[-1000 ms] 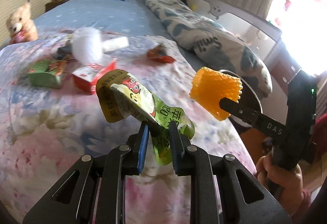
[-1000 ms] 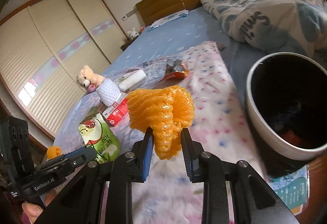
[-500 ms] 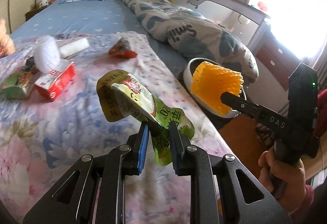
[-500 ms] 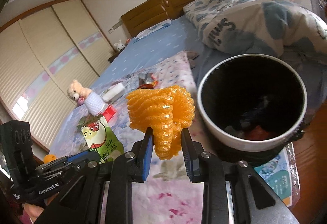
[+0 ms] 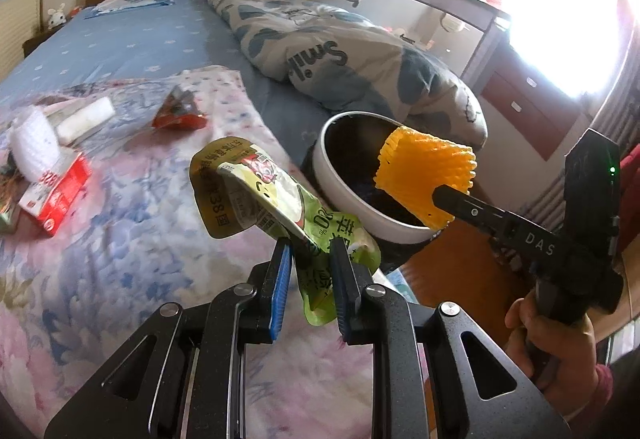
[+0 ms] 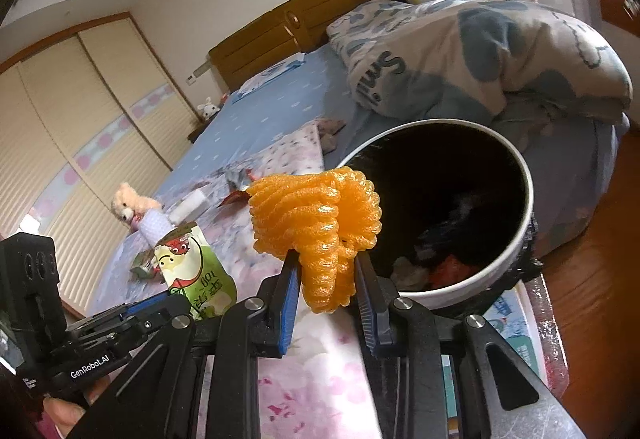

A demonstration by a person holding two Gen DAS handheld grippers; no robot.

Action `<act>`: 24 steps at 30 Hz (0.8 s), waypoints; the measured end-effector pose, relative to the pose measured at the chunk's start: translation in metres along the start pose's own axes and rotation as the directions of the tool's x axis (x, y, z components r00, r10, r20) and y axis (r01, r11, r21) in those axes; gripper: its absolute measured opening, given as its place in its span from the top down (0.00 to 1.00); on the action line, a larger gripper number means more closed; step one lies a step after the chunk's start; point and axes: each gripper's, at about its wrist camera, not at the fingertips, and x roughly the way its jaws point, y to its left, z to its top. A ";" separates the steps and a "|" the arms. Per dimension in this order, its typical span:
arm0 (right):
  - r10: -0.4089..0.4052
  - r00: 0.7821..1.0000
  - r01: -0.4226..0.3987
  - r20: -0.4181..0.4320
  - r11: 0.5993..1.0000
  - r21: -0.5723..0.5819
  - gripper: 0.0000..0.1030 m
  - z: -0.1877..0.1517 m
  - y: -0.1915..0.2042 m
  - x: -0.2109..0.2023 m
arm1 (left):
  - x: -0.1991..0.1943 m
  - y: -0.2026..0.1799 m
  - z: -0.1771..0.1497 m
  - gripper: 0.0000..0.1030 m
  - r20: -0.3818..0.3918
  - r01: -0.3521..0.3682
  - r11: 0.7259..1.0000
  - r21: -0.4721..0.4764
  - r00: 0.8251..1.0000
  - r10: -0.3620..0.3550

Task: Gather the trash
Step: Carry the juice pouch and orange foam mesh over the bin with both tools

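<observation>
Trash: orange foam fruit net (image 6: 320, 227) clamped in right hand-held gripper (image 6: 326, 303) at bin (image 6: 516, 263) rim; green drink pouch (image 5: 280, 207) pinched in left hand-held gripper (image 5: 308, 287). Neither dropped yet. Red wrapper (image 5: 178, 119), red carton (image 5: 56, 199) remained on bed (image 5: 120, 47).

Daylight from the overexposed window (image 5: 560, 23) washes out the right; fisheye corners darken, edges blur.

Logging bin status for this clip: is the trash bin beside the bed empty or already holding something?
Not empty. The right wrist view looks into the trash bin and shows a few crumpled pieces, one reddish, at its dark bottom; how full it is cannot be told.
</observation>
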 end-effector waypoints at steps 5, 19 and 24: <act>-0.024 1.000 0.024 0.006 1.000 0.016 0.74 0.003 -0.011 -0.002 | 0.010 -0.014 0.009 0.83 -0.004 0.010 1.000 0.024 1.000 -0.010; -0.094 0.996 0.094 -0.004 0.994 0.060 0.74 0.016 -0.047 -0.001 | 0.042 -0.043 0.034 0.83 -0.032 0.036 0.997 0.075 0.999 -0.034; -0.113 0.994 0.113 -0.007 0.991 0.067 0.74 0.020 -0.055 0.000 | 0.051 -0.049 0.041 0.83 -0.040 0.039 0.996 0.086 0.999 -0.036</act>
